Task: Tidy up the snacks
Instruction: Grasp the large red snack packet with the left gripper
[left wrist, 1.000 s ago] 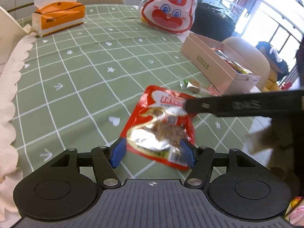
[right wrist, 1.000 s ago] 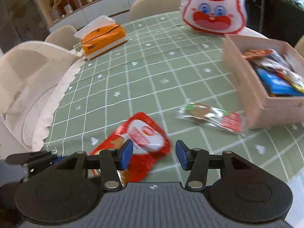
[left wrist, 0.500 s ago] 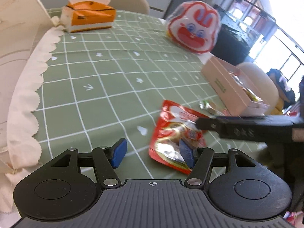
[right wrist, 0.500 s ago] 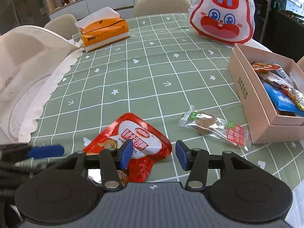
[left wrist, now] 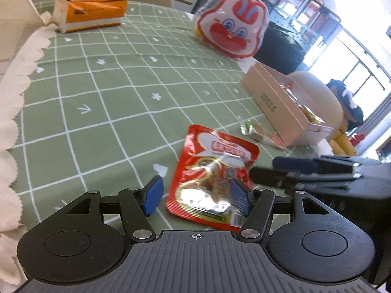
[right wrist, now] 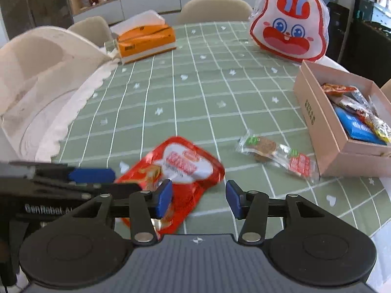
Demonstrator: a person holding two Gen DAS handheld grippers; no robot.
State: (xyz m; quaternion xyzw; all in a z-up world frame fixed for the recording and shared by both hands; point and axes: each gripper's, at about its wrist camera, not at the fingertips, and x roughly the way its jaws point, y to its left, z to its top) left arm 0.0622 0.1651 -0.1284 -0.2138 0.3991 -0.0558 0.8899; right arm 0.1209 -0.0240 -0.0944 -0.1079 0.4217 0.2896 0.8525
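My left gripper (left wrist: pixel 195 196) gapes wide and empty, its jaws astride the red snack pouch (left wrist: pixel 215 171) near the table's near edge. My right gripper (right wrist: pixel 196 199) hangs narrower, empty. Next I'd pinch it, then carry it to the box (right wrist: pixel 342 131) at the right edge.

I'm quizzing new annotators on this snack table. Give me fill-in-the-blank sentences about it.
1. The red foil snack pouch lies on the ____ checked tablecloth.
2. The pink cardboard box holds ____.
3. The clear-wrapped cookie packet lies ____ the box.
4. The orange tissue box stands left of the ____-faced bag.

Missing: green; snacks; outside; rabbit
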